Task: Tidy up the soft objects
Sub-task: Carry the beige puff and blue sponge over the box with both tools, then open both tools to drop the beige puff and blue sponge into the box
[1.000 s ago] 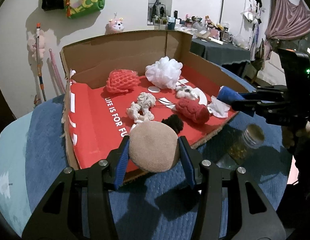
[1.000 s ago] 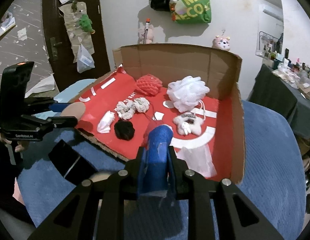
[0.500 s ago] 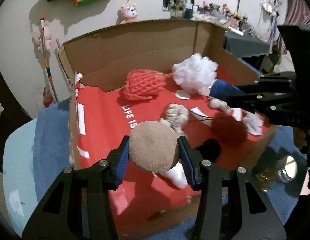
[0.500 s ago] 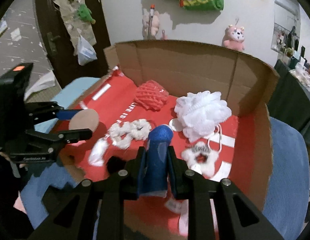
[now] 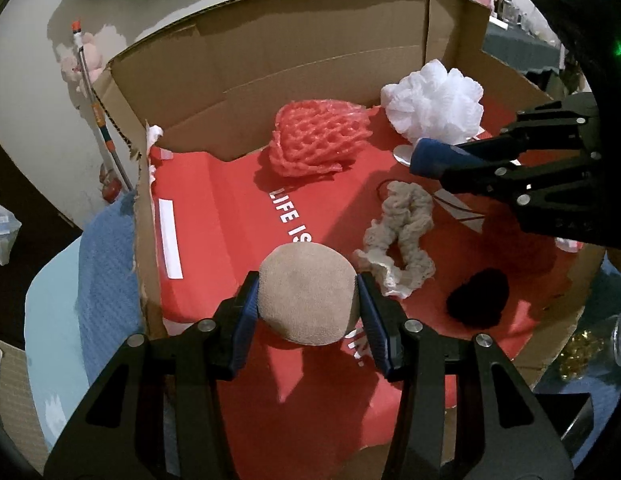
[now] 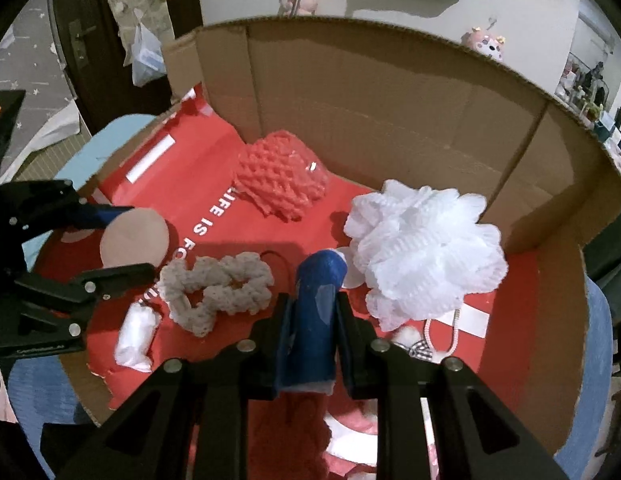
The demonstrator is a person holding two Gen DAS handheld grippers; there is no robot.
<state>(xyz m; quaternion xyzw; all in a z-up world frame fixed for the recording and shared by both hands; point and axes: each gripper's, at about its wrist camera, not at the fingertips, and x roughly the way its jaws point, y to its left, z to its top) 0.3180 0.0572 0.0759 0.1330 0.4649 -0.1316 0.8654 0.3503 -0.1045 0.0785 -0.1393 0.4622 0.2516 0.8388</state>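
Note:
My left gripper (image 5: 308,296) is shut on a round tan powder puff (image 5: 306,292), held above the red floor of the open cardboard box (image 5: 310,56); the same tan puff (image 6: 134,236) shows at the left of the right wrist view. My right gripper (image 6: 314,312) is shut on a blue foam roll (image 6: 316,316) over the box's middle, and that blue roll (image 5: 434,156) pokes in from the right in the left wrist view. In the box lie a red foam net (image 5: 318,140), a white mesh pouf (image 5: 434,100), a beige knitted scrunchie (image 5: 402,236) and a black pompom (image 5: 478,300).
A small white plastic wad (image 6: 136,332) lies near the box's front edge. A checked bow (image 6: 420,350) sits by my right fingers. The box stands on a blue cloth (image 5: 102,264). A glass jar with gold bits (image 5: 590,344) stands outside the box at the right.
Both grippers have moved forward from the box's front edge to over its inside, tilting further down. Each still holds its object; the box contents have not moved.

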